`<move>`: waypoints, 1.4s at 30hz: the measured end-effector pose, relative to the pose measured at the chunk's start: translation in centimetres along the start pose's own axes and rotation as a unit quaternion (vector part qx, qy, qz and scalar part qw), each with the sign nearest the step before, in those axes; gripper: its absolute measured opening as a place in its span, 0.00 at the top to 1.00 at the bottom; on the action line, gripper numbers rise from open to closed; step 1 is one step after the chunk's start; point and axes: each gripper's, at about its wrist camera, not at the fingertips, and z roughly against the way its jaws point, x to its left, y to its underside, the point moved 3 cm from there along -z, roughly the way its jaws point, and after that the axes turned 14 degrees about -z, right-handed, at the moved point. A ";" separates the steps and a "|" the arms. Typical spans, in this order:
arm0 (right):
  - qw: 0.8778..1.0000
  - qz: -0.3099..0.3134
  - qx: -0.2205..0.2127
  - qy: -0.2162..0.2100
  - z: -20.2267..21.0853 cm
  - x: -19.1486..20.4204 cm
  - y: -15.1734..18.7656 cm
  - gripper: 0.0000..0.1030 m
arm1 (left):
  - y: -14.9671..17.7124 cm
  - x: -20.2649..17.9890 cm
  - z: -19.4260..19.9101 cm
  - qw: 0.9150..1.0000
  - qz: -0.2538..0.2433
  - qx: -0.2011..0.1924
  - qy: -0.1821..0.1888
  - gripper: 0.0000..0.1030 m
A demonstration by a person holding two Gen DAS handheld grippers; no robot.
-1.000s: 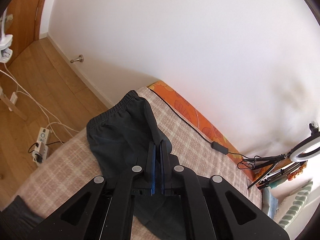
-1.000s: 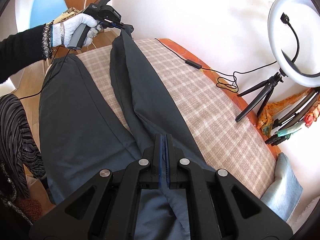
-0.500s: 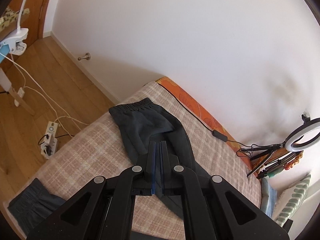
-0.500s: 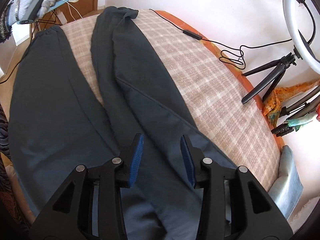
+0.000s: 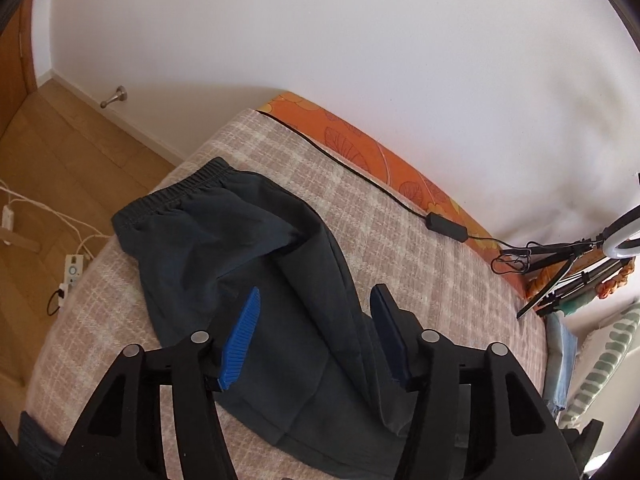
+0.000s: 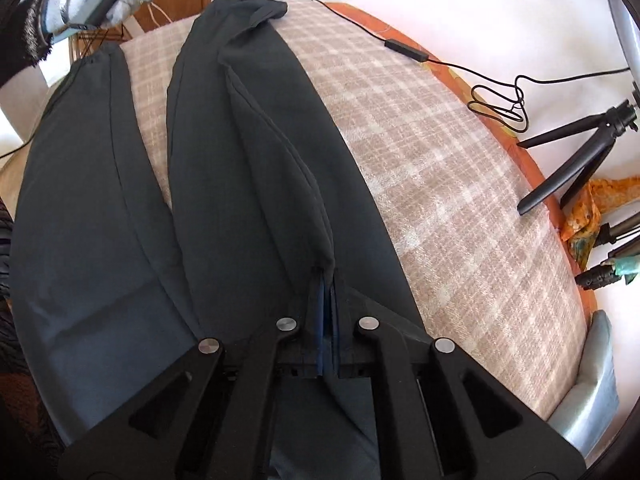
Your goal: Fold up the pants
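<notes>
The bed [image 6: 460, 184] holds the dark pants [image 6: 248, 168], lying long and flat. The right tool [image 6: 326, 280] pinches a fold of cloth. The left tool [image 5: 316, 320] is wide open above them. Next, I think, it must grab the waistband [image 5: 180, 188].

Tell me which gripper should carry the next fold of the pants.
Right. The right gripper is shut on a ridge of the pants; the left gripper hangs open above the waistband end, holding nothing.
</notes>
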 end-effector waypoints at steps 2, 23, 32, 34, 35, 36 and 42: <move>1.000 -0.013 -0.015 -0.005 1.1 0.0 0.2 0.97 | -0.3 -0.7 -1.8 1.000 0.001 0.016 0.000 0.42; 0.996 0.013 -0.082 0.016 7.3 3.1 1.4 0.98 | 2.0 0.0 -2.1 0.998 0.029 -0.028 -0.044 0.97; 0.995 0.015 -0.100 0.028 10.3 4.2 1.5 0.98 | 2.3 0.8 6.5 0.994 0.003 -0.099 -0.035 0.97; 0.994 0.019 -0.102 0.030 11.2 5.0 1.7 0.98 | 3.1 0.9 8.4 0.993 0.003 -0.112 -0.031 0.97; 0.994 0.022 -0.102 0.030 11.7 5.4 1.8 0.98 | 3.6 1.1 9.3 0.993 0.006 -0.119 -0.025 0.97; 0.994 0.025 -0.101 0.030 12.1 5.9 2.1 0.98 | 4.2 1.4 10.1 0.992 0.011 -0.124 -0.019 0.97; 0.994 0.047 -0.093 0.029 15.5 9.0 3.7 0.98 | 8.9 2.5 15.0 0.989 0.018 -0.149 0.000 0.97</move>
